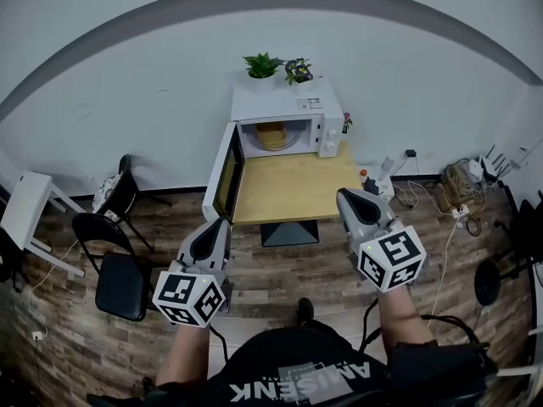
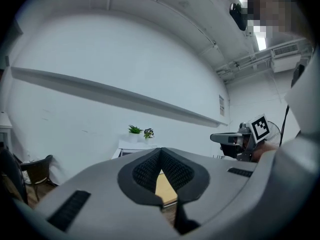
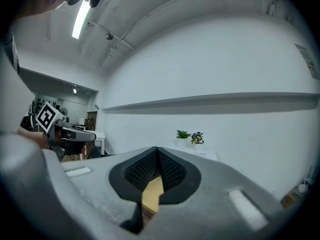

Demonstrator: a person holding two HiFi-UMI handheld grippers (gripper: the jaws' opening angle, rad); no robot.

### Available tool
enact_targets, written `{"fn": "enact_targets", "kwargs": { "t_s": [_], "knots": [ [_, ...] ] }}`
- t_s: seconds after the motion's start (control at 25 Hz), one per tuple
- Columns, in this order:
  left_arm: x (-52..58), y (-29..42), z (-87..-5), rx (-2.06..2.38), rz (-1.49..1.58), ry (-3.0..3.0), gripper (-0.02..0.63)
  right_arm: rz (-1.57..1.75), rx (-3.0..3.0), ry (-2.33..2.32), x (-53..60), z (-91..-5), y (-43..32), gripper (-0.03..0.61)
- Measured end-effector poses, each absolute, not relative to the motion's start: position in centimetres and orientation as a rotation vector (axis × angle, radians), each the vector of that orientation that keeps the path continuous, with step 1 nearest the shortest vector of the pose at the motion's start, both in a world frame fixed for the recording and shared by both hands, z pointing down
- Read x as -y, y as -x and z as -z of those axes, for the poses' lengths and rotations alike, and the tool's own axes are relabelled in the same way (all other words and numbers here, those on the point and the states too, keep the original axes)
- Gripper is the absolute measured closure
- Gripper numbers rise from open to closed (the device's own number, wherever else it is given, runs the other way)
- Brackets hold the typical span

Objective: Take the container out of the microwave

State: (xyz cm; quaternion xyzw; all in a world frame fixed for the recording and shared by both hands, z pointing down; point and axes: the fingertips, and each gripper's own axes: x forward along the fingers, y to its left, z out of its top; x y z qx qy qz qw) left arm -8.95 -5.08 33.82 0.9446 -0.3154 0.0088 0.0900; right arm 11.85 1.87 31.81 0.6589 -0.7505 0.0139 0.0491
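Note:
A white microwave stands at the back of a wooden table, its door swung open to the left. Inside sits a yellowish container. Both grippers are held level in front of the table's near edge, well short of the microwave. My left gripper is shut and holds nothing; its tips meet in its own view. Off the table's right front corner, my right gripper is also shut and holds nothing, its tips touching. In the gripper views the microwave is mostly hidden behind the jaws.
Two small potted plants stand on the microwave. Black chairs and a white side table are to the left. Cables and a power strip lie on the floor to the right, near a black stool.

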Motion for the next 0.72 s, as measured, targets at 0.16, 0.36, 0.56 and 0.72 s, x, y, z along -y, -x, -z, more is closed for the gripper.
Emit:
{"fn": "enact_targets", "kwargs": {
  "t_s": [0.16, 0.36, 0.56, 0.72],
  "knots": [
    [7.4, 5.6, -34.1, 0.961, -0.073, -2.799, 0.612, -0.065, 2.318, -1.982, 0.8, -32.2, -14.8, 0.572],
    [10.0, 1.8, -34.1, 0.987, -0.109, -2.793, 0.612, -0.074, 2.341, -1.947, 3.3, -32.7, -18.1, 0.572],
    [12.3, -2.0, -34.5, 0.995, -0.14, -2.777, 0.612, -0.07, 2.361, -1.919, 5.5, -32.9, -21.3, 0.572],
    [13.1, -5.1, -34.5, 0.96, -0.166, -2.795, 0.612, -0.071, 2.382, -1.887, 7.1, -33.1, -23.3, 0.572]
  ]
}}
